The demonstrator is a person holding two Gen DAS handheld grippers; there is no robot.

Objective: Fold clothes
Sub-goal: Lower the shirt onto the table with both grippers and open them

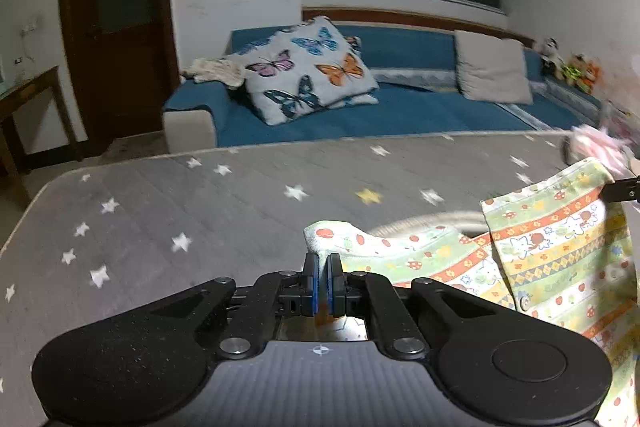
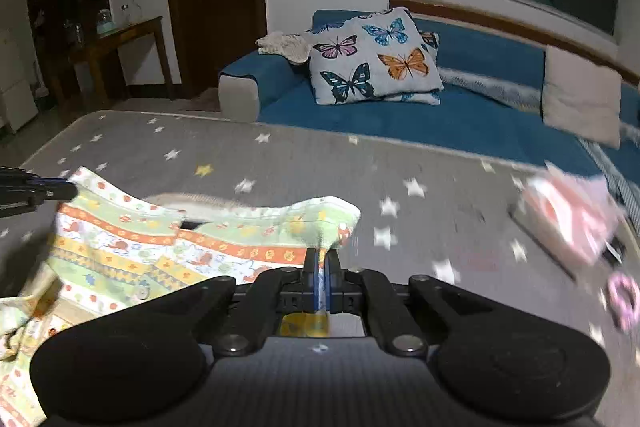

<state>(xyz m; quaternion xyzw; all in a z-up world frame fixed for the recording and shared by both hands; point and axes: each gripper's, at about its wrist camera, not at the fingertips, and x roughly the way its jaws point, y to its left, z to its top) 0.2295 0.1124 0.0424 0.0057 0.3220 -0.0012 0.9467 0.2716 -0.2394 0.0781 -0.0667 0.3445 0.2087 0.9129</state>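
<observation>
A grey mat (image 1: 200, 211) strewn with white stars and one yellow star covers the flat surface that carries everything, its rounded far-left corner showing in both wrist views. A patterned garment (image 2: 224, 247) in green, orange and yellow bands hangs above the near part of the mat; whether its lower part rests there cannot be told. Toward the far-right edge lies a blurred pink bundle (image 2: 572, 219), and just nearer the right edge a pink ring (image 2: 622, 301).
</observation>
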